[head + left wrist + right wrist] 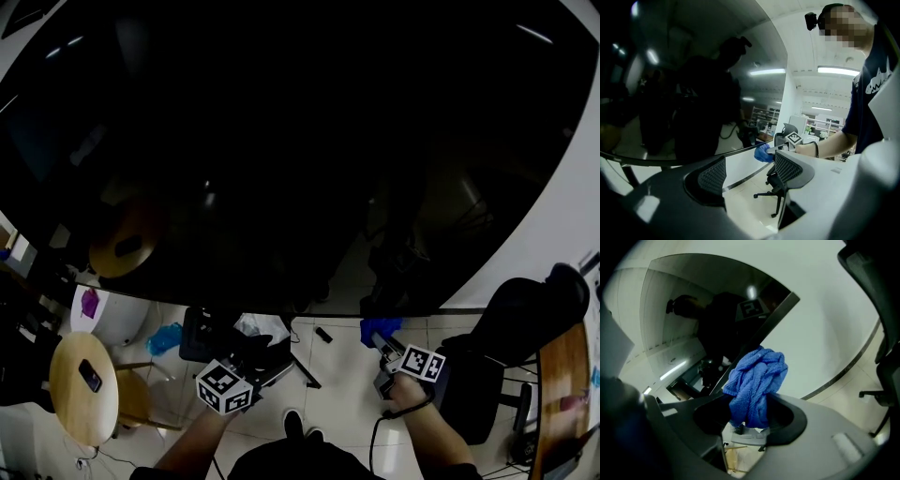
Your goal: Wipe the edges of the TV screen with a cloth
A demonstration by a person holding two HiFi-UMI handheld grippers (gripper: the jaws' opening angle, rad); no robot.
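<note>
- Head view shows the dark TV screen [281, 141] filling the upper frame, its lower edge running across the middle.
- Right tongs [750, 416] are clamped on a bunched blue cloth [757, 380]. The cloth pokes out past the tips and sits at the screen's lower edge, right of centre in the head view.
- Left tongs [750, 171] stand well apart with nothing between them, just below the screen's lower edge at centre-left.

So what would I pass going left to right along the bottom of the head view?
Round wooden stool → left gripper → right gripper holding the blue cloth → black office chair.
</note>
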